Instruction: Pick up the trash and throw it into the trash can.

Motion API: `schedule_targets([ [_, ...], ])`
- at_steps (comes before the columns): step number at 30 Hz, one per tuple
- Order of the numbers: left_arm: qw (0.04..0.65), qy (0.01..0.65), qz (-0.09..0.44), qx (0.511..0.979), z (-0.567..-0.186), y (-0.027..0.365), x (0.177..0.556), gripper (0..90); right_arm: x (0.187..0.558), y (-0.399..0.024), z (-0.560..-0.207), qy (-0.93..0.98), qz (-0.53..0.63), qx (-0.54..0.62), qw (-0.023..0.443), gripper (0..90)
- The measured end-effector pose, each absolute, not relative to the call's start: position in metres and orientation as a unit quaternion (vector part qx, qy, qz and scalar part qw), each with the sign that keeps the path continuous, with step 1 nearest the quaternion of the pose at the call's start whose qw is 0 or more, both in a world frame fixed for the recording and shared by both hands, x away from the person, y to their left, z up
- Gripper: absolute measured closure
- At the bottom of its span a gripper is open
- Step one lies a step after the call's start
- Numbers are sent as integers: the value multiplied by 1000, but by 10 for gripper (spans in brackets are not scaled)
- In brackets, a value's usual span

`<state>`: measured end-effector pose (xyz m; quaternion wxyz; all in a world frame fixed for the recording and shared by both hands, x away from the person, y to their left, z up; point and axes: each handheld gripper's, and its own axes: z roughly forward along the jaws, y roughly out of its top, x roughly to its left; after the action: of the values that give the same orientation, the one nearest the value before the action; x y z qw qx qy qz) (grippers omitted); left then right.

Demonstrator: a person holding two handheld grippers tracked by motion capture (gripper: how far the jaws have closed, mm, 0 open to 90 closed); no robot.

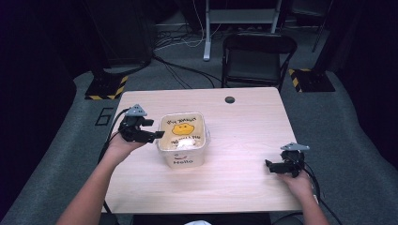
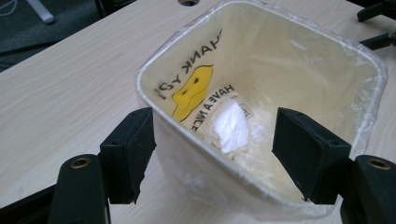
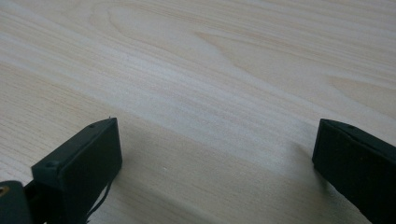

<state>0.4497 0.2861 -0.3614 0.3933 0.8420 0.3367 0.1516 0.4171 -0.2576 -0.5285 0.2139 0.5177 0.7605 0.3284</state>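
1. The left gripper [image 2: 212,154] stood with its jaws apart, one pad outside the near wall of the bin [image 2: 364,121] and the other inside it; neither pad pressed on that wall.
2. The bin, a cream square tub lined with a clear plastic bag [image 2: 373,60] printed with a yellow face, sat upright on the table [image 1: 244,122], left of its centre.
3. A crumpled white wad [image 2: 232,125] lay at the bottom of the bin.
4. The right gripper [image 3: 215,168] rested low over bare wood with its jaws wide apart and nothing between them.
5. In the high view, the right gripper stood near the table's right front edge, well apart from the bin.
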Motion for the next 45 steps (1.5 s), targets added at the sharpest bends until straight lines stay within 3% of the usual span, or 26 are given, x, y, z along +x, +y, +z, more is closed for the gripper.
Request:
schedule_targets([
  [19,399,373,155,823,-392,336,430,307,417,-258,-528,762,328,516,214,8],
  [45,394,405,156,810,-470,352,409,302,417,-258,-528,762,328,516,213,8],
])
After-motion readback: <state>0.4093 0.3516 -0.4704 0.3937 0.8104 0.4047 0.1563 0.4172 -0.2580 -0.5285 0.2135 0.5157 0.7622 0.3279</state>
